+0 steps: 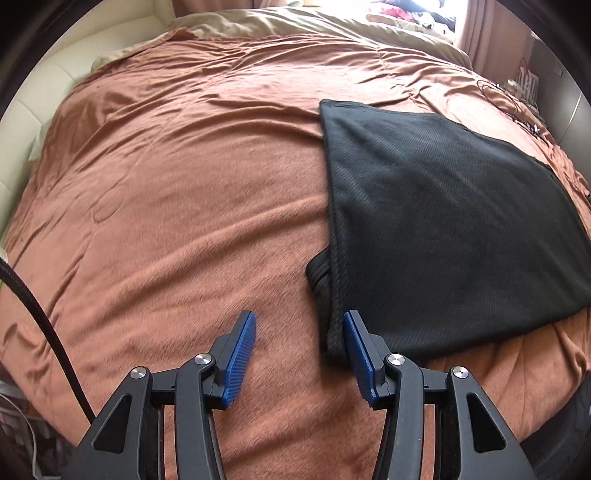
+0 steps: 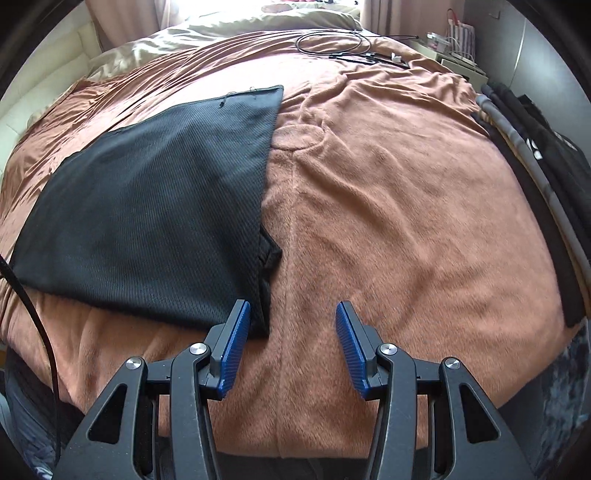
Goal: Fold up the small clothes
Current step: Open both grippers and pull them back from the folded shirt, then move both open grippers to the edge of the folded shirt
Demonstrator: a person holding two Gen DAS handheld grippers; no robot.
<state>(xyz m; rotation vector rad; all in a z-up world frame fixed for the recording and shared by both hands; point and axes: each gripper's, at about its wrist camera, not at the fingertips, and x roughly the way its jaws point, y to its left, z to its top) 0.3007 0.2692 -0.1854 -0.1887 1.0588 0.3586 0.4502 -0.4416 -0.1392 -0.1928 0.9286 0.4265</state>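
Left wrist view: the left gripper [image 1: 299, 354] is spread wide, nothing held, the folded black garment [image 1: 443, 214] lying ahead-right on the brown blanket [image 1: 166, 203]; the right gripper [image 2: 291, 345] is likewise spread and unladen, the garment ahead-left

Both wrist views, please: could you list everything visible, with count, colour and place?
Garment: one, black, folded flat on the blanket, between the two grippers.
Blanket: one, rust-brown, covering the bed.
Sheet: one, beige, at the bed's far end.
Cables: thin, black, count unclear, far right on the blanket.
Clothes pile: dark with grey, right bed edge.
Curtain: pink, by the window.
Left gripper: blue pads, open, at the garment's near left corner.
Right gripper: blue pads, open, at its near right corner.
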